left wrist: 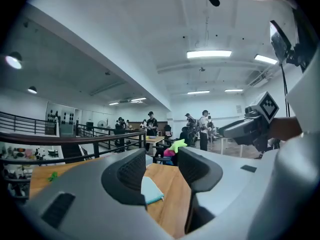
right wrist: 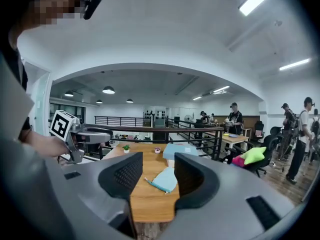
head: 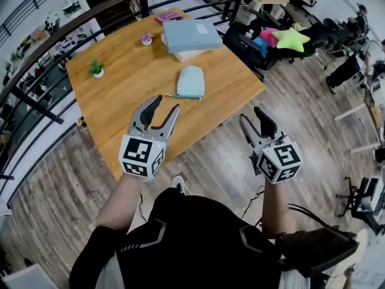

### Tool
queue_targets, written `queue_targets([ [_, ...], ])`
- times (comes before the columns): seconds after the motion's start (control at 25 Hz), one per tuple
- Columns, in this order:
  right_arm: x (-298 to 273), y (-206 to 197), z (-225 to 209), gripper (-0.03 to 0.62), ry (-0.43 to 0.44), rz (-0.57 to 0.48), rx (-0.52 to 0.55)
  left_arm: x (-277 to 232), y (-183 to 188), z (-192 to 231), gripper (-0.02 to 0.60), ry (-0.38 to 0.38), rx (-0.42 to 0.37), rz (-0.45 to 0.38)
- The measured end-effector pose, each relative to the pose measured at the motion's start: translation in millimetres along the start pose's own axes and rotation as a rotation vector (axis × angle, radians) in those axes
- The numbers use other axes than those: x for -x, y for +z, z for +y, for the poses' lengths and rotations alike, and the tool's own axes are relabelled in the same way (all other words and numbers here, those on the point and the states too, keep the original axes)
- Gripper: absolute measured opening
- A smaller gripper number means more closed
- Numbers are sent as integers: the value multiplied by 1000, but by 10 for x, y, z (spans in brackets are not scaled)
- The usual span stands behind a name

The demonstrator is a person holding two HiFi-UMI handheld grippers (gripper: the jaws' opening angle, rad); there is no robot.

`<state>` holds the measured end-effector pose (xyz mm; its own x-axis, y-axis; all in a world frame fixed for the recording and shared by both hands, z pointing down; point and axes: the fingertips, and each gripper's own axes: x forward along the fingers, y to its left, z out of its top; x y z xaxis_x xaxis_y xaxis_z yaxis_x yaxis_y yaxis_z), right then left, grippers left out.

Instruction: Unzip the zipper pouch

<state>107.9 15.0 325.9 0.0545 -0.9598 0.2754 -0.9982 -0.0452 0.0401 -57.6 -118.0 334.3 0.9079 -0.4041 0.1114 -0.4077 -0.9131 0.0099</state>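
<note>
Nothing's really started yet, tbh. Far left on the wooden table (head: pixel 120 101) there's a little potted plant (head: pixel 96 69), which isn't involved.

Next over, the left gripper (head: pixel 166 104) hangs above the table's near edge with its jaws spread wide and nothing between them. In the left gripper view the pouch only peeks through the gap, well off.

The zipper pouch (head: pixel 191 81) itself is light blue and lies flat around the middle of the table, a bit to the right. Its zipper edge faces near and the pull (head: pixel 170 95) pokes out at its left end. It looks fully zipped as far as I can tell. Farther back sits a stack of books (head: pixel 191 38).

Then the right gripper (head: pixel 251 114) is off the table's near right edge, above the floor, jaws also apart and empty.

So basically everything's left: reach in, pin the fabric with one gripper, grab the pull with the other, and slide it along.
</note>
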Motion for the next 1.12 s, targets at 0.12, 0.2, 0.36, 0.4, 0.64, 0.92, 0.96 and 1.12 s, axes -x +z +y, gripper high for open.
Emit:
queue_targets([
  [0.12, -294, 79, 40, 207, 32, 4, 18, -100, -27, 264, 219, 15, 9, -1],
  [0.2, -453, 117, 35, 206, 54, 7, 19, -144, -51, 382, 219, 25, 14, 4],
  [0.36, -728, 139, -44, 204, 79, 4, 20, -210, -101, 560, 219, 65, 32, -4],
  [0.4, -796, 143, -64, 204, 89, -1, 18, -236, -124, 591, 219, 70, 32, 1],
  [0.64, -1197, 222, -231, 201, 180, -34, 34, -495, -248, 647, 219, 94, 20, 62],
  [0.92, -1810, 322, -502, 201, 377, -61, 82, -895, -157, 699, 219, 213, 35, 55],
  [0.96, -1890, 344, -547, 201, 405, -64, 89, -952, -135, 707, 219, 234, 39, 53],
  [1.12, -2166, 364, -648, 201, 515, -63, 119, -1110, -132, 734, 219, 326, 42, 73],
])
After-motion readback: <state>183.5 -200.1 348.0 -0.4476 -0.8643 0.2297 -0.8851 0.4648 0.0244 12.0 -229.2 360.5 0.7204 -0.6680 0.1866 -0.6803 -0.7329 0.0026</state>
